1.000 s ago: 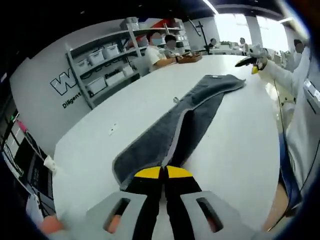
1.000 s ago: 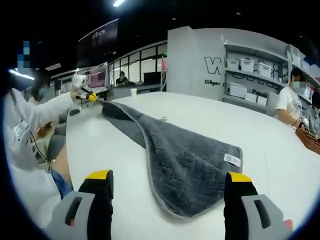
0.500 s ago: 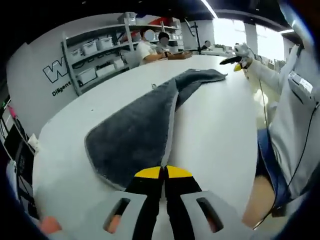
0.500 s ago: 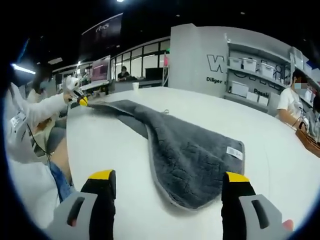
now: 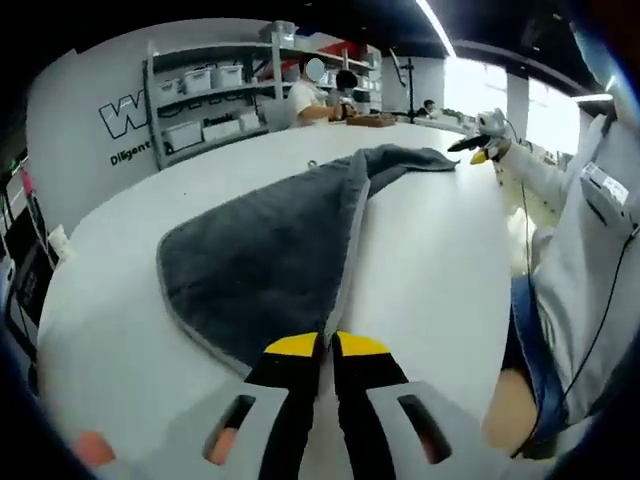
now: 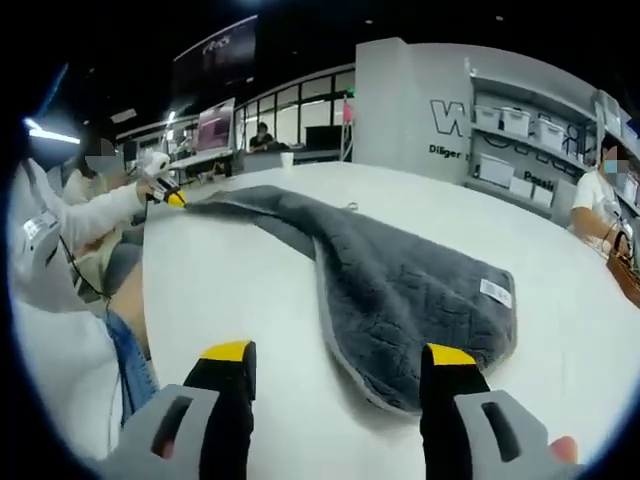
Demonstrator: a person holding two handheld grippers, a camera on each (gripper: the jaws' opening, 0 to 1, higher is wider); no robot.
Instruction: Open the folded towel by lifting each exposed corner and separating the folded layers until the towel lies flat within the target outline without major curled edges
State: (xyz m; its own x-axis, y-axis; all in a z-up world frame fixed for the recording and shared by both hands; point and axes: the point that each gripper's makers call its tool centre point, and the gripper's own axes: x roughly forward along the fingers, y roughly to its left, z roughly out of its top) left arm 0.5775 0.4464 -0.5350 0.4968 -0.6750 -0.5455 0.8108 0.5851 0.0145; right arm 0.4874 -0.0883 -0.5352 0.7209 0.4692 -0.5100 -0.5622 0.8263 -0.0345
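A dark grey towel lies stretched along the white table, partly folded over itself with a pale hem running down its middle. My left gripper is shut on the towel's near corner, just above the table. In the right gripper view the towel's other end, with a white label, lies just ahead of my right gripper, whose jaws stand open on either side of the near edge. The left gripper shows far off, holding the towel's tip. The right gripper hovers by the far end.
Shelves with white bins line the wall. People sit at the table's far end beside a brown box. The person's sleeve and body border the table edge. A paper cup stands far off.
The towel's near end has spread wider in front of the left gripper, which stays shut on the corner. The right gripper's jaws have narrowed a little and sit closer to the labelled end.
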